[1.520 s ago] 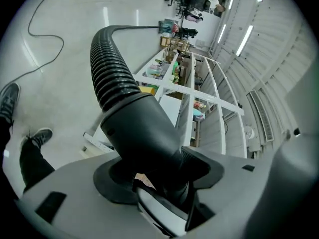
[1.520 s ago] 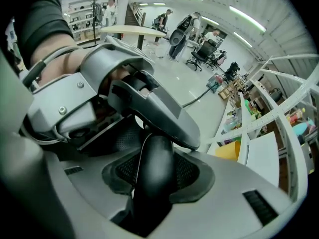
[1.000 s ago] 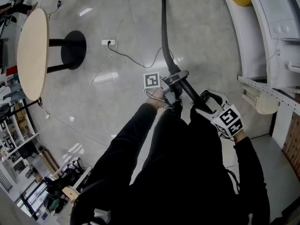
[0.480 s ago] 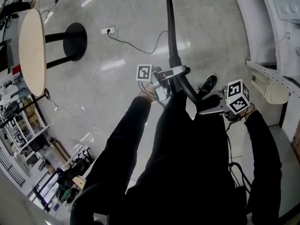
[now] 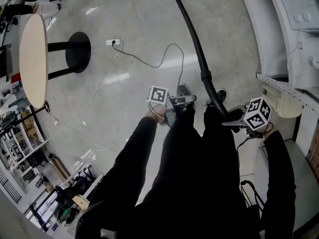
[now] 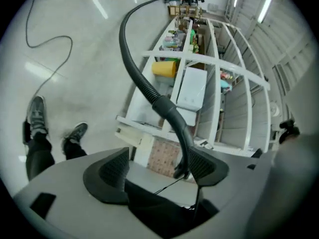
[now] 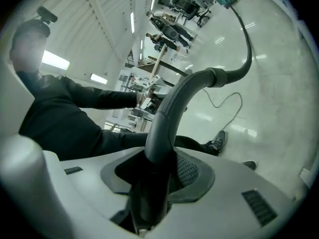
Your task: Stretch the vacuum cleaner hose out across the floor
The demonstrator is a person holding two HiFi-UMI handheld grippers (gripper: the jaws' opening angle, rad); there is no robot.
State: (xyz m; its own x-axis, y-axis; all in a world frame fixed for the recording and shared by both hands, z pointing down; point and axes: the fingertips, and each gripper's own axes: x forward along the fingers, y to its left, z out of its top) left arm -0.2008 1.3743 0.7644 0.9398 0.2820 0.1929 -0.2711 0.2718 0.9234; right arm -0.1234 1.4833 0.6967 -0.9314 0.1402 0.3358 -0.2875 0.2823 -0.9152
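Observation:
The black ribbed vacuum hose (image 5: 192, 31) runs from the top of the head view down to a cuff (image 5: 206, 76). From there a rigid bent tube (image 5: 217, 101) leads on to my right gripper (image 5: 230, 121). In the right gripper view the jaws have just been closing, and that gripper (image 7: 159, 168) is now shut on the grey tube (image 7: 184, 96). My left gripper (image 5: 182, 99) hangs left of the hose, apart from it. Its jaws have just been opening and stand wide, nothing between them (image 6: 157, 166). The hose (image 6: 134, 68) shows beyond them, by the right pad (image 6: 202, 166).
A round beige table (image 5: 32, 59) on a black foot (image 5: 75, 51) stands at the left. A power strip (image 5: 113, 42) with a trailing cable (image 5: 164, 59) lies on the floor. White shelving (image 5: 284, 34) lines the right side. The person's shoes (image 5: 183, 90) are below the grippers.
The left gripper has let go of the hose cuff and opened. The hose has swung right, away from it. The right gripper has dropped and closed on the rigid tube.

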